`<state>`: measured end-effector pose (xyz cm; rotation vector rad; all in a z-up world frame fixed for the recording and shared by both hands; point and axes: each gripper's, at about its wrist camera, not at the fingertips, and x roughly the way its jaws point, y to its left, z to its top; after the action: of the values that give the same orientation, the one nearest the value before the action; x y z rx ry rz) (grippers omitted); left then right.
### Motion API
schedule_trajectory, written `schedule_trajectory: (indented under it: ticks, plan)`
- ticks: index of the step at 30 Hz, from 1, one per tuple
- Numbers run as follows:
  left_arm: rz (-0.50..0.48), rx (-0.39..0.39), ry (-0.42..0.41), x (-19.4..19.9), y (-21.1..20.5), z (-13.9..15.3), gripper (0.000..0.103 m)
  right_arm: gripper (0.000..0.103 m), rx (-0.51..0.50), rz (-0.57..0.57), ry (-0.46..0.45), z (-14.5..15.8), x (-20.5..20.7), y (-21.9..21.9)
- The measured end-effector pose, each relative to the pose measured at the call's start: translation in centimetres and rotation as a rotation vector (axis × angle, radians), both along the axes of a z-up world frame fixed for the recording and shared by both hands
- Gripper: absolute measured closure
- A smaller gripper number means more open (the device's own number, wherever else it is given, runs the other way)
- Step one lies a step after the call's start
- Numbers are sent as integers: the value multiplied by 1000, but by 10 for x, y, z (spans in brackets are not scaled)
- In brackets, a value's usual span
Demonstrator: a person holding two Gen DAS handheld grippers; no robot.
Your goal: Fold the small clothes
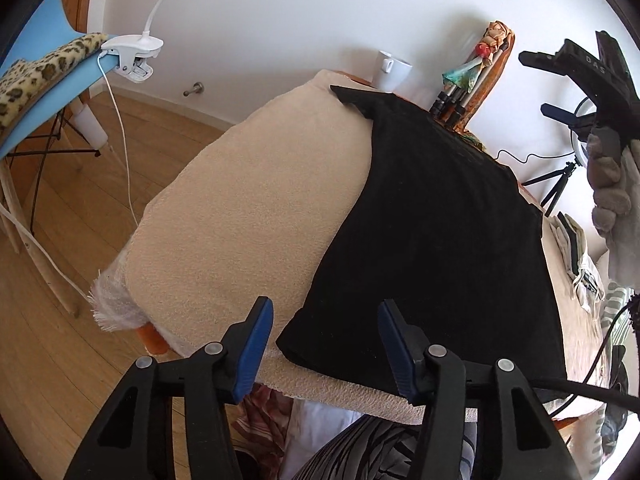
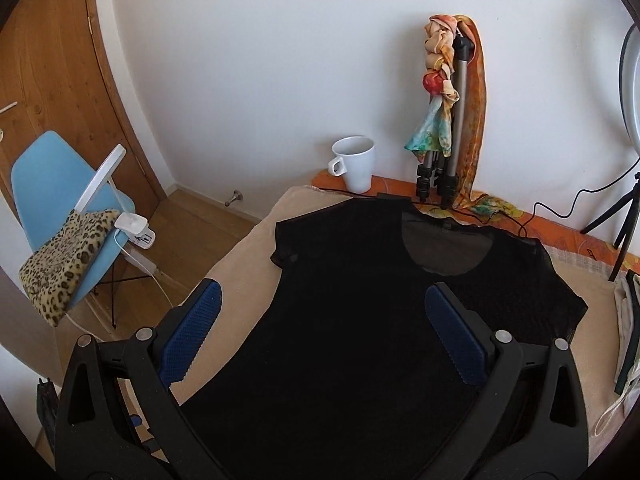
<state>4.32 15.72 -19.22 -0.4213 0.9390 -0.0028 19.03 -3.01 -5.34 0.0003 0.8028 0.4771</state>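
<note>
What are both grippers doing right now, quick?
Left gripper: open, empty, at the black shirt's hem corner.
Right gripper: open, empty, above the shirt.

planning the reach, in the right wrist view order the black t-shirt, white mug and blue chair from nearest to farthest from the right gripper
1. Black t-shirt: spread flat directly under the open right gripper.
2. White mug: beyond the shirt's collar, by the wall.
3. Blue chair: off the table, far left, near the door.
</note>
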Motion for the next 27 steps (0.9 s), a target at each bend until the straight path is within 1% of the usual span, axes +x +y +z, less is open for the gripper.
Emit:
schedule_trajectory:
  ticks: [2, 4, 6, 8, 10, 12, 13, 19, 21, 22, 25, 26, 27]
  plan:
    - [-6, -6, 3, 3, 1, -3, 50, 0, 9, 21, 35, -8, 20, 17]
    - [-15, -10, 0, 5, 3, -6, 56, 0, 13, 45, 68, -19, 39, 35]
    - [-16, -11, -2, 6, 5, -9, 57, 3, 14, 79, 100, -29, 56, 55]
    - [-18, -27, -11, 8, 5, -12, 59, 4, 10, 105, 129, -40, 72, 75]
    - [-26, -36, -11, 10, 4, -17, 64, 5, 9, 125, 164, -54, 88, 94]
    - [-29, -34, -5, 12, 2, -22, 65, 10, -3, 130, 196, -69, 104, 113]
    - [-28, -31, -7, 13, 1, -23, 66, 11, -9, 138, 217, -78, 112, 122]
    - [-31, -25, -24, 14, 0, -25, 68, 16, -65, 124, 307, -134, 156, 168]
    - [-35, -21, -24, 15, 0, -25, 73, 20, -79, 105, 330, -150, 168, 177]
    - [-37, -19, -25, 16, 0, -25, 76, 20, -86, 94, 334, -156, 173, 181]
    - [-53, -13, -34, 17, -1, -27, 81, 20, -91, 65, 346, -170, 188, 188]
    - [-55, -2, -39, 18, -2, -28, 81, 20, -90, 63, 354, -175, 192, 191]
    - [-55, 7, -43, 19, -3, -28, 83, 22, -95, 66, 359, -178, 194, 194]
